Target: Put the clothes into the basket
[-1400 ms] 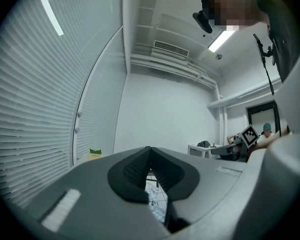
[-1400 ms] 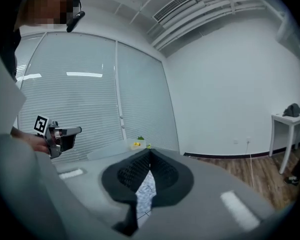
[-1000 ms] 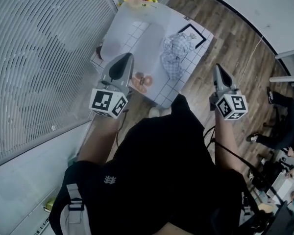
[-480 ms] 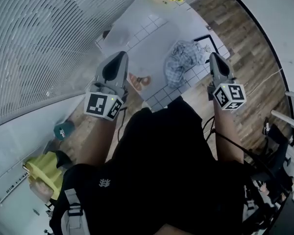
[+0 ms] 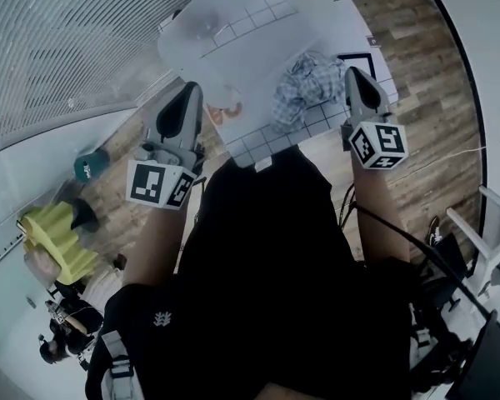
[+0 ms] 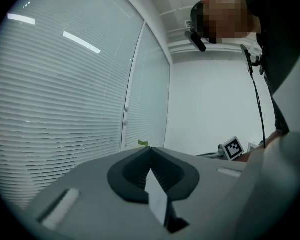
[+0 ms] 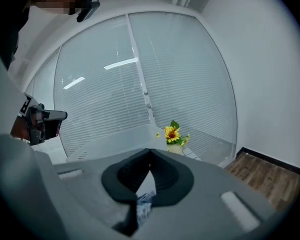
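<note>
Hovering at the tabletop (image 5: 233,32) edge, left claw (image 5: 185,94) and right claw (image 5: 355,75) are resting pressed together, empty, flanking the upper-centre clothes (image 5: 304,94), likely lining up a pickup.

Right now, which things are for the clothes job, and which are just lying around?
For the job: crumpled blue-and-white checked cloth, left gripper, right gripper. I see no basket.
Just lying about: yellow sunflowers, black picture frame, teal cap.

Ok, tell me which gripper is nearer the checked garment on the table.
Right. The right gripper is just beside the checked garment, at its right edge in the head view; the left gripper is over by the table's left edge, clearly farther off.
</note>
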{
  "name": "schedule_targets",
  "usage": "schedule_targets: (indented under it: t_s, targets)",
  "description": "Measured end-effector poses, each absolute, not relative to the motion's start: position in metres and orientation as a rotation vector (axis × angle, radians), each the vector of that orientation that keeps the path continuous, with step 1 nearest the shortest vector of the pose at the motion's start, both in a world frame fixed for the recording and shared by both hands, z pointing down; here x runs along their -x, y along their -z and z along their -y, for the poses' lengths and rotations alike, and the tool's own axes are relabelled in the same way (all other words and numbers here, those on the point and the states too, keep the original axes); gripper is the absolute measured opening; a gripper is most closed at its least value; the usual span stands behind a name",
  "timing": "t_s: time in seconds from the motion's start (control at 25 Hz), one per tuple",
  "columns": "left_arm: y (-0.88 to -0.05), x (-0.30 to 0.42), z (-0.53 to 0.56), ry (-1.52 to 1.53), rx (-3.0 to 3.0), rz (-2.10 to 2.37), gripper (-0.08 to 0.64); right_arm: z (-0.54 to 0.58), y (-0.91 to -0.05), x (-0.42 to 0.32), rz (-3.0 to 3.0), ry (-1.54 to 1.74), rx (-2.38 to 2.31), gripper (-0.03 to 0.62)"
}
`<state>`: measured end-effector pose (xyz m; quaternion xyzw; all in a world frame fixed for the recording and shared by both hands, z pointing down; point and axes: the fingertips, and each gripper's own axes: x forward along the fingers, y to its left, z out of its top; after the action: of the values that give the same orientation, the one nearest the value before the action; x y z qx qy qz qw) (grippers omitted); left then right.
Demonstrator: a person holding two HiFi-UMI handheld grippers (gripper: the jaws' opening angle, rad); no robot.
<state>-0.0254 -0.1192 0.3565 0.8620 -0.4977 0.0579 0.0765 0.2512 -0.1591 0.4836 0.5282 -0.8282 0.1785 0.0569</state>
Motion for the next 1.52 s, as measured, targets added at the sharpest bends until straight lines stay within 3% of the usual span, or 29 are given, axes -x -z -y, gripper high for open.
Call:
schedule_targets:
  t_s: [0.84, 1.52]
  targets:
    - [-0.388, -0.050, 0.114, -0.048, -2.736, 1.123, 0.006, 0.143, -0.538, -0.243, 2.378, -0.594, -1.619, 0.002]
    - [-0.504, -0.137, 0.090, -0.286, -2.804, 0.763, 0.008, 0.144, -0.599, -0.249, 2.337, -0.663, -1.606, 0.002]
